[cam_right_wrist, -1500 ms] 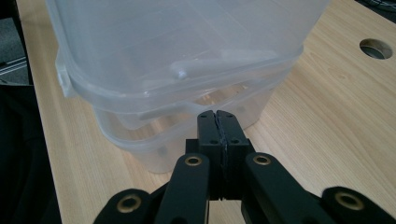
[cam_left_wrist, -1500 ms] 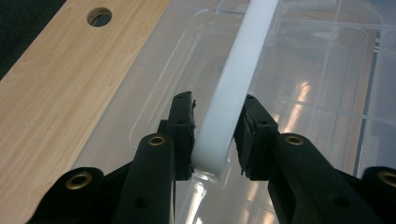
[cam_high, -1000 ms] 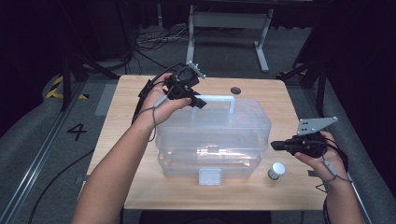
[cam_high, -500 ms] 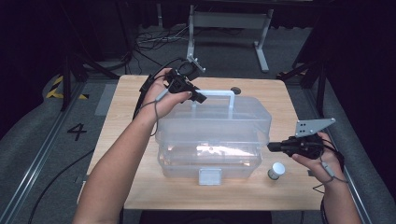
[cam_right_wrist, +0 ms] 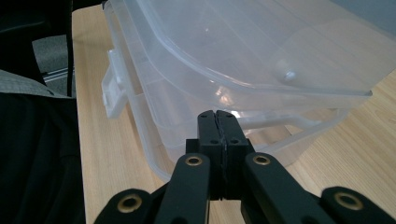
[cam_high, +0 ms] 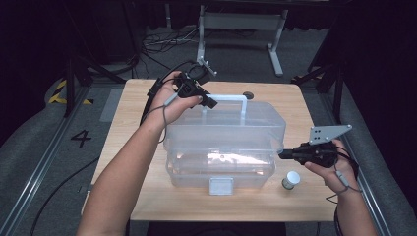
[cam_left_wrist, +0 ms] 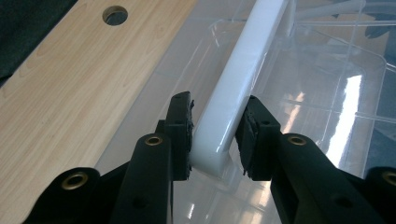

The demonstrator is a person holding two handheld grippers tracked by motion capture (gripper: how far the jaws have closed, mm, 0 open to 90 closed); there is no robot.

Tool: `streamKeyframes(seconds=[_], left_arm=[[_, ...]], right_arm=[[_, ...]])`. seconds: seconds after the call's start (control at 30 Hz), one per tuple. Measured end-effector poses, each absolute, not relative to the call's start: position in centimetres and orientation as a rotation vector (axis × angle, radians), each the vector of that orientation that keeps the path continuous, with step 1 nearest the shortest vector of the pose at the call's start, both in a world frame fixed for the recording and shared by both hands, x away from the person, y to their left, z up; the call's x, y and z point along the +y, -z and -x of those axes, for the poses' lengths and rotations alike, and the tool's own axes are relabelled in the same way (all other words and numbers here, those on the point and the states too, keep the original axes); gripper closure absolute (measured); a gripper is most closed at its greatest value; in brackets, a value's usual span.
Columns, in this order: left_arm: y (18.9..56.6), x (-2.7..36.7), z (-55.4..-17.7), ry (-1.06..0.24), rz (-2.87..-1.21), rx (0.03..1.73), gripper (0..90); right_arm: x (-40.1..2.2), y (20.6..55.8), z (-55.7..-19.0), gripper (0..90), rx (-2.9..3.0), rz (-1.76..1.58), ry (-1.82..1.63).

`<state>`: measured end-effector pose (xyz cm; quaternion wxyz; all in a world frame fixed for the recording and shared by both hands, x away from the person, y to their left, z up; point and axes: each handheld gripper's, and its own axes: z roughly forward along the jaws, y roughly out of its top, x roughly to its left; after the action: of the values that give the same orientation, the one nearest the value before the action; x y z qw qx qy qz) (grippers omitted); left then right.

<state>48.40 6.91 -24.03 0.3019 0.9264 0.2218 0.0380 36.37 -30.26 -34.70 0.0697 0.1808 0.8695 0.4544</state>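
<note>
A clear plastic box (cam_high: 220, 167) stands in the middle of the wooden table (cam_high: 123, 142), its clear lid (cam_high: 231, 123) carrying an upright white handle (cam_high: 231, 98). My left gripper (cam_high: 209, 102) is at the handle's left end. In the left gripper view its jaws (cam_left_wrist: 219, 105) are shut on the white handle (cam_left_wrist: 252, 51), a pad on each side. My right gripper (cam_high: 285, 154) is shut with nothing in it, its tip at the box's right side. In the right gripper view the tip (cam_right_wrist: 218, 116) sits just below the lid's edge (cam_right_wrist: 261, 88), against the base's rim (cam_right_wrist: 154, 121); contact is unclear.
A small round white-capped jar (cam_high: 290, 180) stands on the table by my right hand. The box's white front latch (cam_high: 221, 186) faces the near edge. There is a round hole (cam_high: 248, 95) in the tabletop behind the box. Cables and a metal stand lie on the floor beyond.
My right gripper has edged left toward the box's right side. The left gripper has stayed at the handle.
</note>
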Motion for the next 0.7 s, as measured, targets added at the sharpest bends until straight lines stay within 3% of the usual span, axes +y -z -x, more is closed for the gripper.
streamKeyframes(seconds=[0.7], left_arm=[[24.09,6.97,-48.47,-0.077,-2.454,0.585,67.9]], right_arm=[[-30.32,34.65,-36.39,90.0,2.586,-0.554,-1.399]])
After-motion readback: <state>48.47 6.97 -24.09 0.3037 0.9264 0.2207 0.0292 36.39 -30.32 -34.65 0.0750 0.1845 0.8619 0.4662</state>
